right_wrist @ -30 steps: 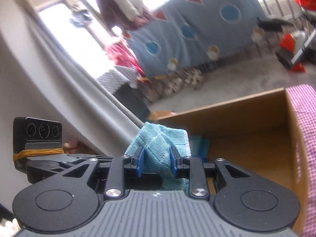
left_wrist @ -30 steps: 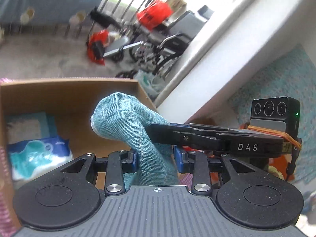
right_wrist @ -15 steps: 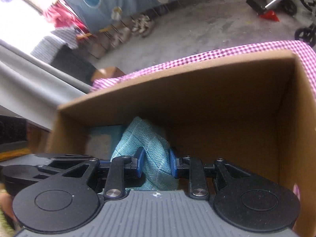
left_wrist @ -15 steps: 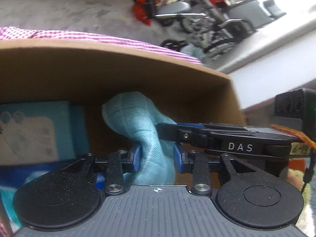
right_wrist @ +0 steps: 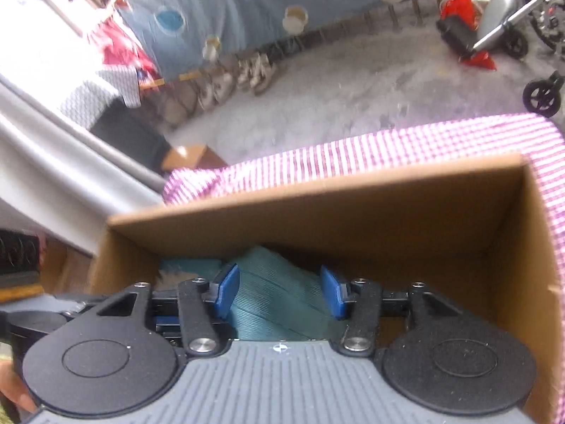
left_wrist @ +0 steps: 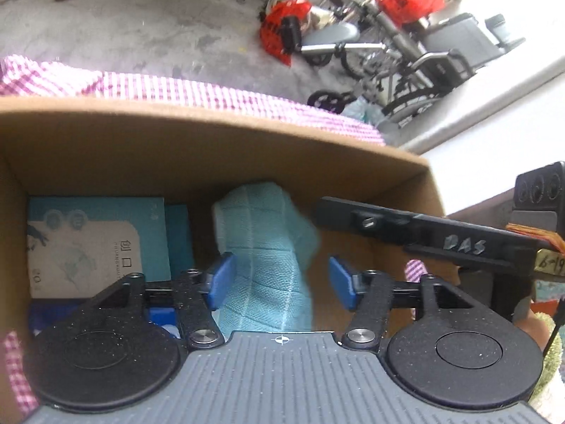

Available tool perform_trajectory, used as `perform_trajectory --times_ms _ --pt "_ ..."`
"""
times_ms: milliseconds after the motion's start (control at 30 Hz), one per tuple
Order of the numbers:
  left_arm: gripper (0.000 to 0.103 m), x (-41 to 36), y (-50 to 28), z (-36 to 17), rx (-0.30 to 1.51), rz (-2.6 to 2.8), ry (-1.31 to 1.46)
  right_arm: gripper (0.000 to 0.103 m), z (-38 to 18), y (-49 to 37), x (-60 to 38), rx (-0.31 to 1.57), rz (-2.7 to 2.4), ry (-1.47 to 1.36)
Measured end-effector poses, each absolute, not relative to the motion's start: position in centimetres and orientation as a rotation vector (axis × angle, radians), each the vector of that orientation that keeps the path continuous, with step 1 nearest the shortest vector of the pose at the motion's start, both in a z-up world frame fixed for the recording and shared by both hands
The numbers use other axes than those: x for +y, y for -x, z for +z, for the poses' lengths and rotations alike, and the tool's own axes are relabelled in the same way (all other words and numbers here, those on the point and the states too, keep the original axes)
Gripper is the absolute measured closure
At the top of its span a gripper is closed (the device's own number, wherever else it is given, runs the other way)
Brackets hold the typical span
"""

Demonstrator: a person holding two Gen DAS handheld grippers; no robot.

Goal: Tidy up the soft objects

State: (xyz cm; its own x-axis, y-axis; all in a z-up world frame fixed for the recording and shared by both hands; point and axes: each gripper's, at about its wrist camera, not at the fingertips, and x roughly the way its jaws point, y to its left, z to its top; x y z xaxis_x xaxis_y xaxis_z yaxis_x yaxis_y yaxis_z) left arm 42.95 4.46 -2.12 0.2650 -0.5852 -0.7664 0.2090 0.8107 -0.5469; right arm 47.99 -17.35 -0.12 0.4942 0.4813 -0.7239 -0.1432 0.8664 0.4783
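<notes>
Inside the cardboard box (left_wrist: 212, 148), toward its right end and close against the far wall, my teal cloth (left_wrist: 261, 254) is going down. I have both tools over it: my left gripper (left_wrist: 279, 282) and my right gripper (right_wrist: 279, 291) are each opening, and the cloth sits between the blue pads of both. In the left view the left pad (left_wrist: 220, 281) seems to brush the fabric while the right one stands clear of it; in the right view the picture is blurred, and I see gaps at both pads, so I judge neither tool is pressing on it any more.

At the box's left end lies a flat teal packet (left_wrist: 95, 240) with printed characters, and something blue under it near the front edge that I cannot make out. The right half of the box floor looks bare from the right view. The box rests on a pink checked cloth (right_wrist: 353, 162).

So this piece looks as good as delivered. What is left, as I read it, is lifting both tools out cleanly without dragging the fabric up, then fetching whatever soft things remain outside; those I cannot see from here.
</notes>
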Motion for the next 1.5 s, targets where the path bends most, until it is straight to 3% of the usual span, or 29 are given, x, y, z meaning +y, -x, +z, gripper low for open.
perform_trajectory --times_ms 267,433,600,767,1033,1233,1500 --pt "0.036 7.8 -38.7 2.9 1.062 -0.521 0.381 0.042 2.0 -45.5 -18.6 1.027 0.348 -0.462" --pt "0.03 11.5 -33.8 7.4 0.94 -0.476 0.399 0.03 0.6 -45.9 -16.0 1.14 0.304 -0.421" --pt "0.028 16.6 -26.8 10.5 0.772 -0.425 0.454 0.029 -1.6 -47.6 -12.7 1.206 0.199 -0.327" --pt "0.028 20.6 -21.3 10.1 0.677 -0.353 0.519 0.029 -3.7 -48.4 -9.9 1.235 0.124 -0.219" --pt "0.028 25.7 -17.3 7.1 0.654 -0.275 0.662 0.082 -4.5 -45.9 -4.9 1.152 0.15 0.228" --pt "0.028 27.4 -16.7 6.3 0.635 -0.26 0.683 0.085 -5.1 -42.7 -0.2 0.939 -0.008 0.875" --pt "0.028 28.4 -15.7 5.0 0.634 -0.227 0.657 0.083 -8.5 -42.4 3.2 0.99 0.024 0.884"
